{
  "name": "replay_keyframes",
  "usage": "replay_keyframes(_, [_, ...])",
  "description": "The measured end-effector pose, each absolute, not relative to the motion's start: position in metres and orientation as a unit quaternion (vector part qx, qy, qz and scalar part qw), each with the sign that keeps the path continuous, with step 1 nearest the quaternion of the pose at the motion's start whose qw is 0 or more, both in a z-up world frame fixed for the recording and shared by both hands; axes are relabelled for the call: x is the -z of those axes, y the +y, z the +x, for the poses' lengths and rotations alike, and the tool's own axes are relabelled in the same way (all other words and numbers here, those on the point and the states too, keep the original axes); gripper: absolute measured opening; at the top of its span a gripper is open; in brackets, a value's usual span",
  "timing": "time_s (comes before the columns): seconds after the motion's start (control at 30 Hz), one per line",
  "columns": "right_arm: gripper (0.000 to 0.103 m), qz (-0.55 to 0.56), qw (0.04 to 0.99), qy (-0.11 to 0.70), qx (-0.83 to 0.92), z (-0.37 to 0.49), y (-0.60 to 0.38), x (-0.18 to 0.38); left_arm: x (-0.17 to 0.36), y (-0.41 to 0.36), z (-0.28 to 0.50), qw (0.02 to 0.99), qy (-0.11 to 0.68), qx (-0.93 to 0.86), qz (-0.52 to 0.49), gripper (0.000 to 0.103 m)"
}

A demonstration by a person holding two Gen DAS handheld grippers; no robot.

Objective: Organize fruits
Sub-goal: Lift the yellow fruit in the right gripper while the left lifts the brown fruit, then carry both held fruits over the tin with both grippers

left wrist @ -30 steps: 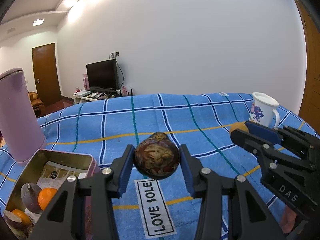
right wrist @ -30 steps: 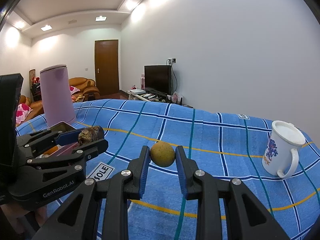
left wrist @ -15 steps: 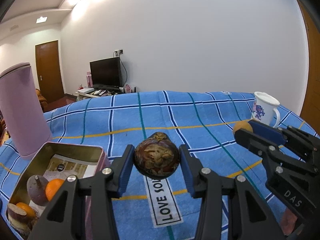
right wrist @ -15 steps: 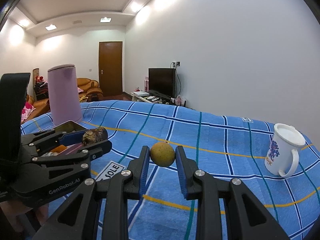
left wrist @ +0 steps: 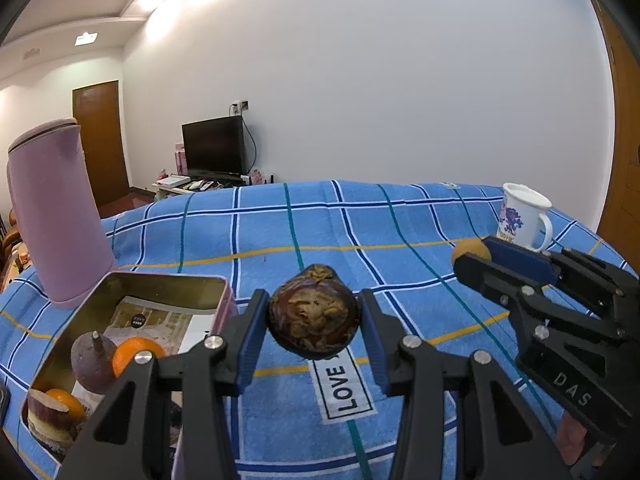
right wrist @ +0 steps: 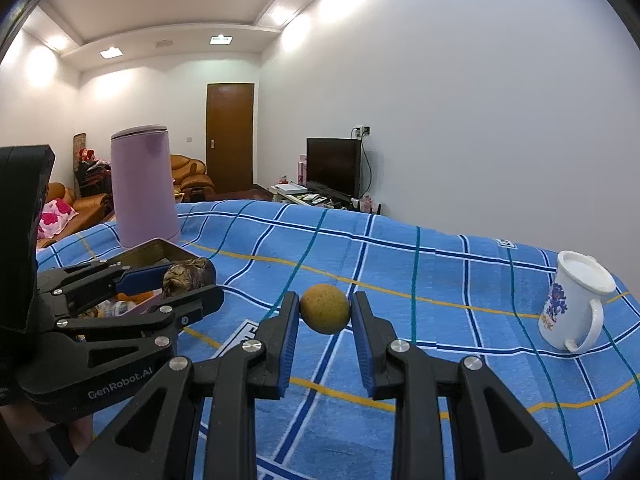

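Observation:
My left gripper (left wrist: 313, 322) is shut on a dark brown wrinkled fruit (left wrist: 313, 319), held above the blue checked cloth just right of a gold tin box (left wrist: 160, 282). The tin holds a purple fruit (left wrist: 93, 356), oranges (left wrist: 136, 354) and a cut fruit. My right gripper (right wrist: 325, 312) is shut on a small round yellow-brown fruit (right wrist: 325, 309) above the cloth. In the right wrist view the left gripper (right wrist: 188, 282) with its brown fruit (right wrist: 185, 276) sits to the left, by the tin. In the left wrist view the right gripper (left wrist: 470, 254) shows at the right with its yellow fruit (left wrist: 468, 249).
A tall pink cylinder (left wrist: 56, 216) stands behind the tin at the left. A white mug with a blue pattern (left wrist: 522, 217) stands at the far right of the table. A "LOVE SOLE" label (left wrist: 346, 388) lies on the cloth under the left gripper.
Both grippers have shifted sideways across the table with their fruits still held; the tin and the pink cylinder have slid toward the middle of the left wrist view.

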State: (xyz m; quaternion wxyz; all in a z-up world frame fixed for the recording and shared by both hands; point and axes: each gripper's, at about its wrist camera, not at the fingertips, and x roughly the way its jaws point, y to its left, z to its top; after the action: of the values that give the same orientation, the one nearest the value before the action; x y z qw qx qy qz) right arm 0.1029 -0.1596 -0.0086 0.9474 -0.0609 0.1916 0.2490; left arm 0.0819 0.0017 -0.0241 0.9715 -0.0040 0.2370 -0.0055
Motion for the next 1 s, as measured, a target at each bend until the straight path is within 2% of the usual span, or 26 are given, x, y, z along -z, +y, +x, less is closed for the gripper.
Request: replay_keyframes(1.0, [0.028,-0.091,0.925,0.196,-0.312,0.083,-0.094,0.009,0.023,0.066,0.039,0.971,0.234,-0.045,-0.032,0.047])
